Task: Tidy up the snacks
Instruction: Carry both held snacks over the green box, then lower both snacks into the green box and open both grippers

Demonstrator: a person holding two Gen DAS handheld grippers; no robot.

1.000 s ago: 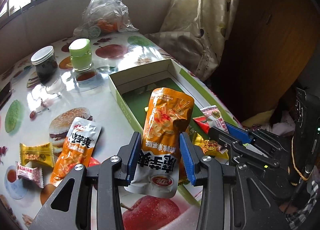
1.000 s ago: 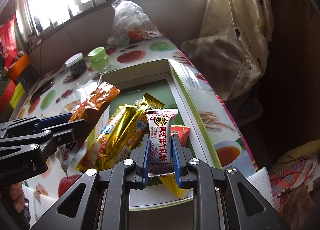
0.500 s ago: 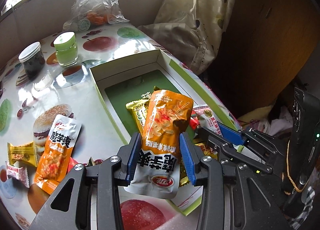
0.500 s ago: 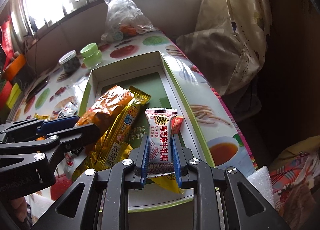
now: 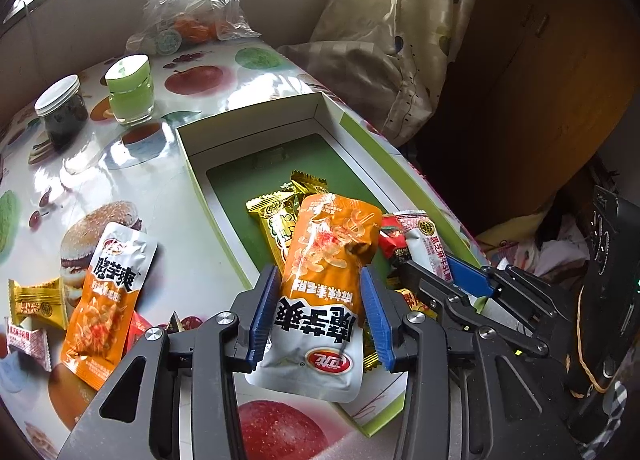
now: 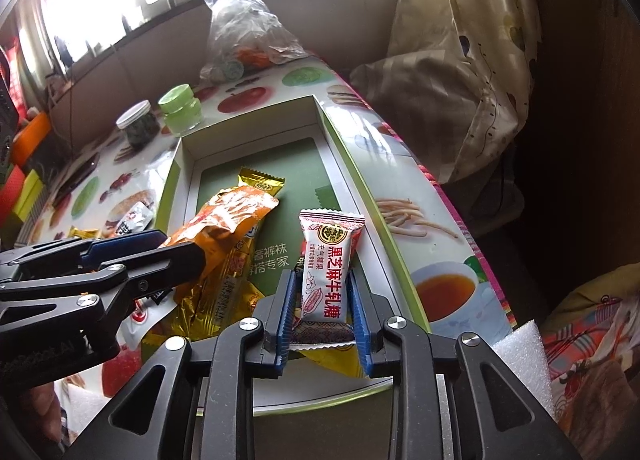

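My left gripper [image 5: 320,316] is shut on an orange and silver snack pouch [image 5: 324,280] and holds it over the near end of the green-lined box [image 5: 280,116]. My right gripper [image 6: 324,308] is shut on a white and red candy packet [image 6: 326,268] over the same box [image 6: 248,132]. Gold wrapped bars [image 5: 280,220] and small red packets [image 5: 394,244] lie in the box. The pouch [image 6: 224,228] and left gripper [image 6: 132,256] also show in the right wrist view.
On the table left of the box lie a second orange pouch [image 5: 108,292], a gold candy [image 5: 38,302] and a white-red candy [image 5: 28,342]. A green jar [image 5: 130,90], a dark jar [image 5: 62,110] and a plastic bag [image 5: 196,0] stand at the back. A curtain [image 5: 400,40] hangs right.
Both grippers have moved forward over the box with their packets still held. The left pouch now hangs above the gold bars in the box.
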